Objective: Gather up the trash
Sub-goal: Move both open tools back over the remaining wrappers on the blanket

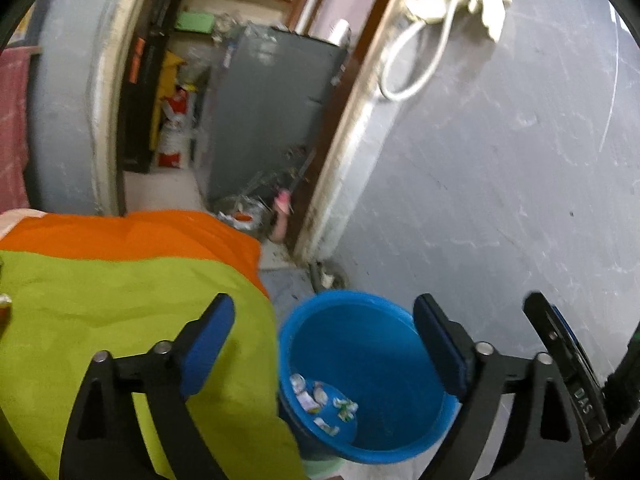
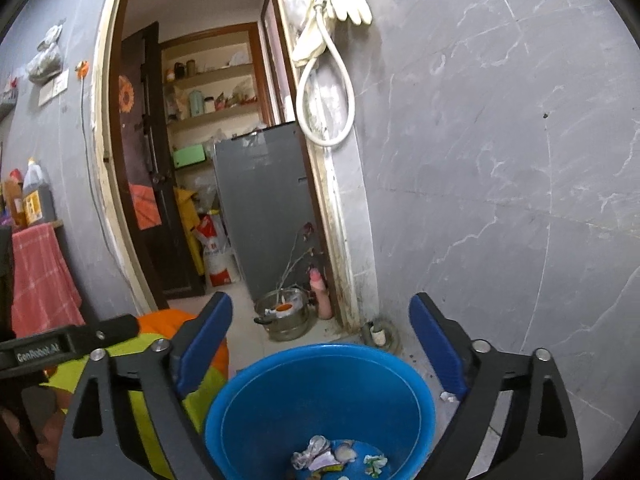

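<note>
A blue bucket (image 1: pixel 384 344) stands on the floor beside a green and orange cloth. Several crumpled wrappers (image 1: pixel 320 400) lie at its bottom. My left gripper (image 1: pixel 324 344) hangs over the bucket's left rim, jaws wide apart with nothing between them. In the right wrist view the same bucket (image 2: pixel 320 392) sits straight ahead and below, with the scraps of trash (image 2: pixel 340 458) inside. My right gripper (image 2: pixel 320 348) is open above it, holding nothing. The right gripper's edge (image 1: pixel 560 344) shows at the right of the left wrist view.
The green and orange cloth (image 1: pixel 120 300) covers a surface left of the bucket. A grey tiled wall (image 2: pixel 500 180) runs on the right. An open doorway leads to a grey fridge (image 2: pixel 264 208), a metal pot (image 2: pixel 284 314) and a pink bottle (image 2: pixel 322 296) on the floor.
</note>
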`<act>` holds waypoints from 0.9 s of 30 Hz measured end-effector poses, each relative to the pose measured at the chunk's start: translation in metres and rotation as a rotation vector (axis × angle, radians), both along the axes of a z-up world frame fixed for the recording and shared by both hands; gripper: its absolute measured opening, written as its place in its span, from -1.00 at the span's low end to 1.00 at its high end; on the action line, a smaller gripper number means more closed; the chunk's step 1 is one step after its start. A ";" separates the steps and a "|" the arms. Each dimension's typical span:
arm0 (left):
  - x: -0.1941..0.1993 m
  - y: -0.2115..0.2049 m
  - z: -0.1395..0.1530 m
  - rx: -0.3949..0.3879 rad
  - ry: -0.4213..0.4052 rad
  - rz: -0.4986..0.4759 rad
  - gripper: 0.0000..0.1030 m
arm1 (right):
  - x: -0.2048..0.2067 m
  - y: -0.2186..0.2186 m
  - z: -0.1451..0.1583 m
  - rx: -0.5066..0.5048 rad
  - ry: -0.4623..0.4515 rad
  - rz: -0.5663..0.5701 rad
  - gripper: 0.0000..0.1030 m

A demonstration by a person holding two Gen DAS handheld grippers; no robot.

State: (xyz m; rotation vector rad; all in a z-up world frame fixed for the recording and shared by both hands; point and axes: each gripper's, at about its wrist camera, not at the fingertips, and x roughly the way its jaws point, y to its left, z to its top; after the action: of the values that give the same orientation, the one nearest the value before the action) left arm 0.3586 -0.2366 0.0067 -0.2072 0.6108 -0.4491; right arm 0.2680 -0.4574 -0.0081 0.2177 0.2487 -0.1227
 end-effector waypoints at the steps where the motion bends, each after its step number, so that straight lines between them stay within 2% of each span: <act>1: -0.002 0.005 0.002 0.006 -0.012 0.016 0.84 | -0.001 0.000 0.000 0.003 -0.006 -0.002 0.99; 7: -0.015 0.025 0.014 0.062 -0.093 0.081 0.87 | -0.007 0.005 0.005 0.004 -0.026 0.003 1.00; 12: -0.025 0.039 0.016 0.083 -0.129 0.113 0.87 | -0.012 0.017 0.009 -0.012 -0.039 0.010 1.00; 18: -0.041 0.065 0.020 0.090 -0.151 0.157 0.88 | -0.021 0.041 0.019 -0.023 -0.060 0.046 1.00; 27: -0.062 0.127 0.031 0.120 -0.164 0.242 0.88 | -0.025 0.095 0.036 -0.042 -0.069 0.152 1.00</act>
State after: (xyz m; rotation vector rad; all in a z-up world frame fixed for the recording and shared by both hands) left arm 0.2962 -0.1100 0.0375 -0.1266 0.4432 -0.1920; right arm 0.2434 -0.3622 0.0282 0.1601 0.1934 0.0304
